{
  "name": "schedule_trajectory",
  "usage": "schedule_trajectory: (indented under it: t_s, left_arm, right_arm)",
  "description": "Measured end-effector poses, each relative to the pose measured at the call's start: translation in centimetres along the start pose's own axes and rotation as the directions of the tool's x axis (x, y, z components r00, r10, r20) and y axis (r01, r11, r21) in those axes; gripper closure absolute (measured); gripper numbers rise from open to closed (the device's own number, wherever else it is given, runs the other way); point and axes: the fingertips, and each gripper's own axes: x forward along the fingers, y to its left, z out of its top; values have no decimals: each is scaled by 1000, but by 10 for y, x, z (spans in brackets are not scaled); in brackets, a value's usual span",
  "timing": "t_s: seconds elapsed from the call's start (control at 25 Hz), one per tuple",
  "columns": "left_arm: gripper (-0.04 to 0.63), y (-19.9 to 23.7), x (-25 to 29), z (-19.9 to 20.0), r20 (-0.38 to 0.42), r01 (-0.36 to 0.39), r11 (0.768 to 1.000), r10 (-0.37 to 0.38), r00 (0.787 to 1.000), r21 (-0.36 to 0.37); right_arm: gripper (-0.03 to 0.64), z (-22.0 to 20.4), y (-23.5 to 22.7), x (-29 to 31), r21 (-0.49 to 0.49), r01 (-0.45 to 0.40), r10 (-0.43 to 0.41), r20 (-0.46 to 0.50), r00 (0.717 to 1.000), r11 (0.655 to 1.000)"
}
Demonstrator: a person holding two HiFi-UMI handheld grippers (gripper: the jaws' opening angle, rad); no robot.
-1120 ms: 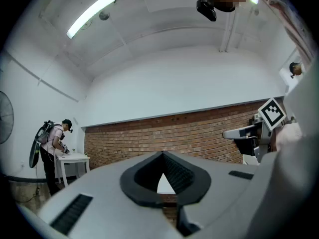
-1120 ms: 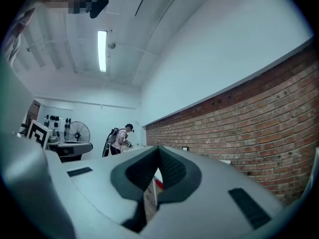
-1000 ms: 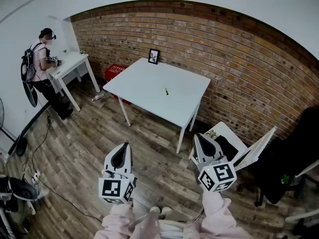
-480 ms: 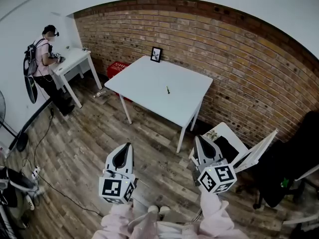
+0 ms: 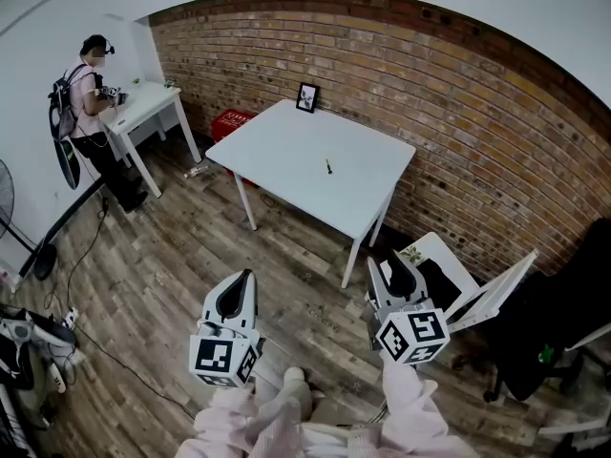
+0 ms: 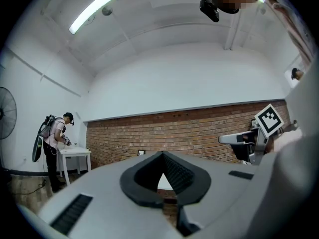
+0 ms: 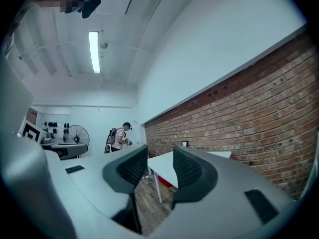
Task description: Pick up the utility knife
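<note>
The utility knife (image 5: 328,166) is a small dark object lying alone near the middle of the white table (image 5: 286,146), across the wooden floor from me. Both grippers hang low in the head view, well short of the table and pointing towards it. My left gripper (image 5: 245,279) is shut with its tips meeting (image 6: 162,154) and nothing in it. The jaws of my right gripper (image 5: 394,263) are opening. In the right gripper view there is a clear gap between them (image 7: 160,156), which holds nothing. Through that gap I see the table's edge (image 7: 164,169).
A small picture frame (image 5: 307,96) stands at the table's far edge by the brick wall (image 5: 458,93). A red crate (image 5: 232,122) sits under the table's far left. A person (image 5: 84,89) stands at a second white table (image 5: 153,103). A white seat (image 5: 449,275) and a black chair (image 5: 563,322) are on the right.
My right gripper's jaws, shut before, now stand apart. The table sits slightly further right and higher in the head view. The left gripper has kept still and shut.
</note>
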Motion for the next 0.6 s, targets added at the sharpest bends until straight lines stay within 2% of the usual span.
schedule_trajectory:
  t_s: [0.28, 0.6]
  left_arm:
    - [600, 9, 12, -10, -12, -1, 1000, 1, 1000, -26]
    - [600, 34, 55, -25, -29, 11, 998, -12, 1000, -54]
  right_arm:
    - [436, -10, -5, 15, 1, 8, -8, -15, 1000, 1000]
    - [433, -27, -22, 55, 15, 44, -43, -45, 998, 999]
